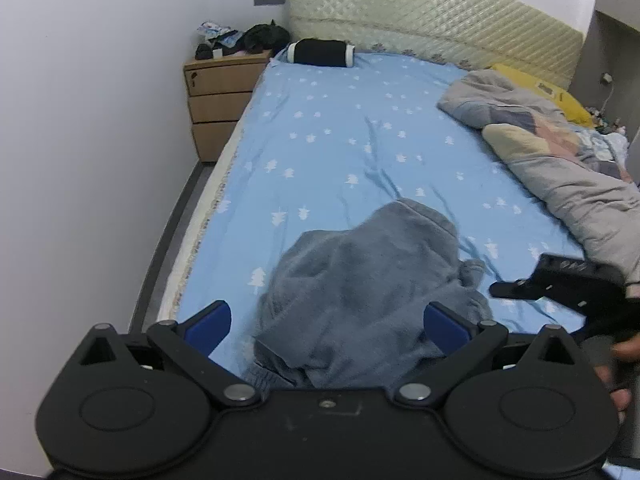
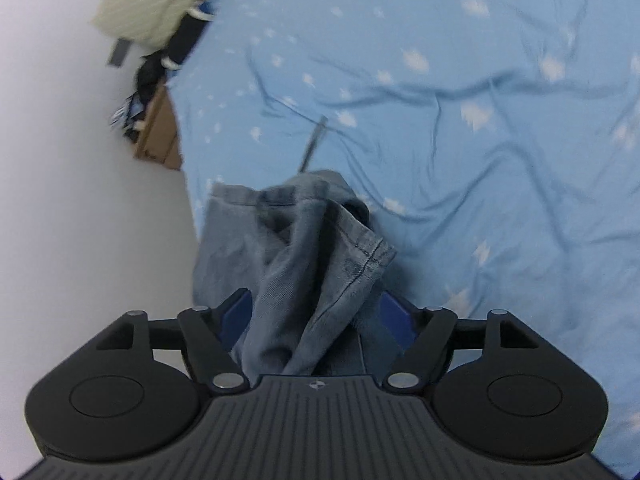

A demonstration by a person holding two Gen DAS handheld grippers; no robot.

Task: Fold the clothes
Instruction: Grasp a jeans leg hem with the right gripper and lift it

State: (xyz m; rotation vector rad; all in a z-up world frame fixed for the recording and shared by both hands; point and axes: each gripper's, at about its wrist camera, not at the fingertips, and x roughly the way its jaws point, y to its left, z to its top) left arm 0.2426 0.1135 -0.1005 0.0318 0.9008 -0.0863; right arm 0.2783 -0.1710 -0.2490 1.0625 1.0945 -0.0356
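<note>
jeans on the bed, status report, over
Left claw open over crumpled jeans on blue sheet. Right claw open, denim between pads. Grey quilt off to the side.

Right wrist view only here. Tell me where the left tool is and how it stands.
Observer: The left tool is open, with one pad on each side of the near end of the garment. It is not gripping it.
Operator: Give me the garment's overall shape.
Observer: It is a crumpled heap on the sheet, not spread flat.
Operator: Report what else lies on the bed.
Observer: A grey quilt lies bunched along one side, apart from the garment.
</note>
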